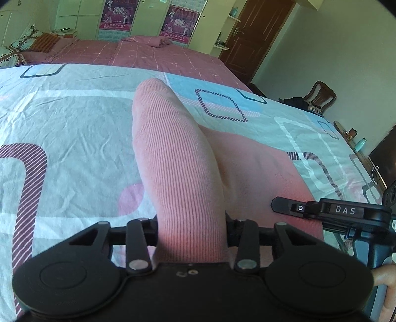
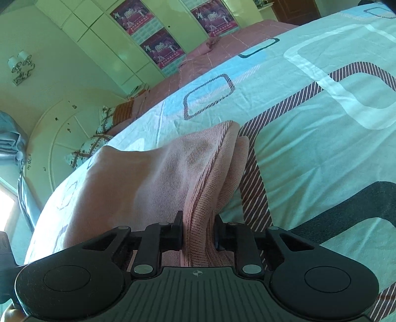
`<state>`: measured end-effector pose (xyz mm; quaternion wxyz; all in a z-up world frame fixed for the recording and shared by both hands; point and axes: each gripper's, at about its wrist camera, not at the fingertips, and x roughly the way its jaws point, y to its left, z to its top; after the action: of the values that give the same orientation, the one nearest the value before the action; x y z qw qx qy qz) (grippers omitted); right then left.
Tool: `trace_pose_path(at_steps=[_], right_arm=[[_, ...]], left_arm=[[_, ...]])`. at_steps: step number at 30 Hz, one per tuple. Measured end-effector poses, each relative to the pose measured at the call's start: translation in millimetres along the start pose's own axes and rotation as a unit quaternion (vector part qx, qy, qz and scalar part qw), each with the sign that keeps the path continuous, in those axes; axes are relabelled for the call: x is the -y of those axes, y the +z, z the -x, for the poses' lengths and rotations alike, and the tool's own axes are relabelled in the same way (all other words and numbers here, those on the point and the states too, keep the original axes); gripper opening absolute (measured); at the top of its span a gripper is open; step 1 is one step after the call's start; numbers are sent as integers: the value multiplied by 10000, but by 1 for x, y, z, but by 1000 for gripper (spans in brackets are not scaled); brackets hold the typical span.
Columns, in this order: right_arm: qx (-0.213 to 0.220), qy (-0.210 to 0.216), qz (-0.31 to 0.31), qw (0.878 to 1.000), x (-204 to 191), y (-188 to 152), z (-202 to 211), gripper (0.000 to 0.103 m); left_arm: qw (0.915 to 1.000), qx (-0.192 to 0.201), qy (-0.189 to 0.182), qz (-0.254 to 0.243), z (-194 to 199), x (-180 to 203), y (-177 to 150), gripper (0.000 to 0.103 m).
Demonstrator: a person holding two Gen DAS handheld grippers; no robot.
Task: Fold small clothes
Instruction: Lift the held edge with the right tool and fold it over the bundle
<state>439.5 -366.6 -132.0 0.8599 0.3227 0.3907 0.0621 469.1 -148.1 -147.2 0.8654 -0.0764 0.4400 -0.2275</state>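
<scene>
A pink ribbed knit garment (image 1: 170,148) lies on the patterned light-blue bedsheet (image 1: 74,119). One long fold of it rises off the sheet and runs straight into my left gripper (image 1: 191,230), which is shut on that bunched cloth. The cloth hides the fingertips. In the right wrist view the same garment (image 2: 148,173) is raised in a ridge. Its ribbed edge passes between the two black pads of my right gripper (image 2: 198,223), which is shut on it. One of the right gripper's fingers (image 1: 284,205) shows at the garment's right side in the left wrist view.
Beyond the sheet the bed carries a pink checked cover (image 1: 153,54) with pillows (image 1: 22,44) at the far left. A wardrobe with posters (image 1: 180,22) and a brown door (image 1: 257,37) stand behind. A wooden chair (image 1: 319,96) stands to the right. A person's hand (image 1: 386,275) holds the right gripper.
</scene>
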Motion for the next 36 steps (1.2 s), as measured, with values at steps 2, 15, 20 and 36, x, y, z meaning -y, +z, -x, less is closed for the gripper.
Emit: trace_pose_path(at_steps=[2,15,20,36], right_arm=[[34,74,-60,9999,-3,1,4,21],[250,523,112,9983,-83,-8,22,21],[239,609,265,9975,-137,-30,12,21],[220,729,430,9962,-354,-157,-81,21]], left_arm=[[10000,35,-44,-4,4,1,1,36],[9994,341,-85,21,73,-32,7,36],[9988,474,-59,51,116,-76,4,36],[9980,602,114,126,250,-278,-19,36]])
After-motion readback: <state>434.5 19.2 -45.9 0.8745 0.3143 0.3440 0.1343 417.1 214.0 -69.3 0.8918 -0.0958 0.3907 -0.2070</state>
